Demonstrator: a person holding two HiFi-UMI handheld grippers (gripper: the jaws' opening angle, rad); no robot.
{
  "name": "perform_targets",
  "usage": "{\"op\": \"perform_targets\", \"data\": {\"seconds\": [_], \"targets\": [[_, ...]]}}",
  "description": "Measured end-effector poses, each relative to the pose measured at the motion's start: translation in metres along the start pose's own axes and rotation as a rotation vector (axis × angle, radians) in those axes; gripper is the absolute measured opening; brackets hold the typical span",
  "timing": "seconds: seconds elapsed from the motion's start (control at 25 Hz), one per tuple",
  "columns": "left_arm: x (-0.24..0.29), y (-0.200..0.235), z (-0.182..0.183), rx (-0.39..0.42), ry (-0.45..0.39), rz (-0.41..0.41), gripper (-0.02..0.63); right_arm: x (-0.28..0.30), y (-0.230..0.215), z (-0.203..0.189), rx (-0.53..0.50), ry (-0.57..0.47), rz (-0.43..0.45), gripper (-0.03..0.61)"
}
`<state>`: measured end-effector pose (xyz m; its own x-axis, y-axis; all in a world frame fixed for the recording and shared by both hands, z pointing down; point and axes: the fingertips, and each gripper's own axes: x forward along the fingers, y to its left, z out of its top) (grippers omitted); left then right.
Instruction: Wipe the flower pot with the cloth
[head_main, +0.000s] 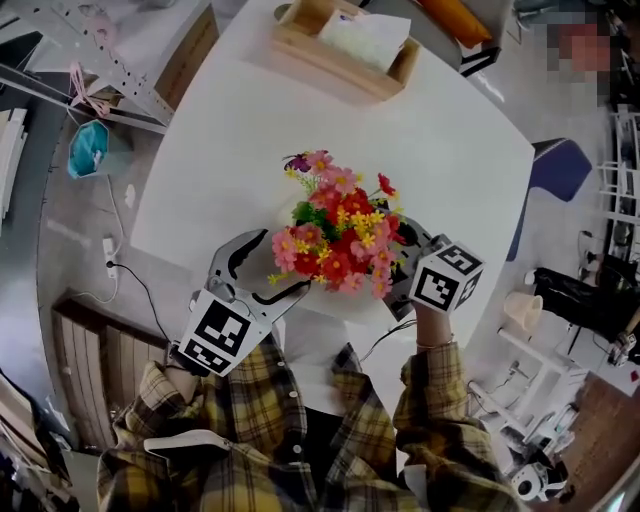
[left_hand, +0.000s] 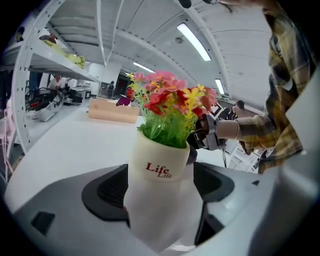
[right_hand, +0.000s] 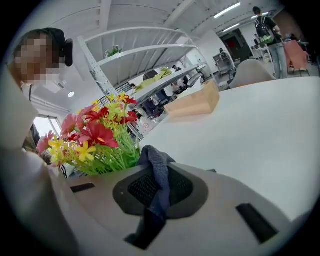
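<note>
Both jaws full: pot (left_hand: 159, 172), apparently cloth (right_hand: 159, 175).

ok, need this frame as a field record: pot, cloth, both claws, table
flower pot: white flower pot printed "Life", upright, at the table's near edge
flowers: pink, red and yellow flowers filling the pot
left claw: left claw closed on the pot, one pad on each side
right claw: right claw shut on the cloth, close to the flowers
cloth: dark grey cloth, bunched up between the pads
cloth-to-pot contact: cannot tell
table: white table, wooden box at the far edge
</note>
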<state>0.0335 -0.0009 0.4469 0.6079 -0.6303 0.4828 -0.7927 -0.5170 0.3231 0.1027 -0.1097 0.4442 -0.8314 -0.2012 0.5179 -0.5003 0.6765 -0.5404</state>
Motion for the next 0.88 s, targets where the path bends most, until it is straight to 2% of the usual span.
{"op": "perform_targets", "data": {"seconds": [0.28, 0.44, 0.6, 0.88], "targets": [[0.006, -0.01, 0.011, 0.023, -0.039, 0.038, 0.396, -0.014, 0.018, -0.024, 0.088, -0.038, -0.033, 0.017], [0.014, -0.014, 0.015, 0.052, -0.033, 0.037, 0.397, -0.02, 0.026, -0.029, 0.099, -0.053, -0.045, 0.017], [0.018, -0.013, 0.016, 0.077, -0.023, -0.004, 0.397, -0.02, 0.025, -0.029, 0.124, -0.073, -0.05, 0.017], [0.017, -0.002, 0.019, 0.162, 0.032, -0.128, 0.396, -0.008, 0.021, -0.02, 0.074, -0.032, -0.04, 0.017]]}}
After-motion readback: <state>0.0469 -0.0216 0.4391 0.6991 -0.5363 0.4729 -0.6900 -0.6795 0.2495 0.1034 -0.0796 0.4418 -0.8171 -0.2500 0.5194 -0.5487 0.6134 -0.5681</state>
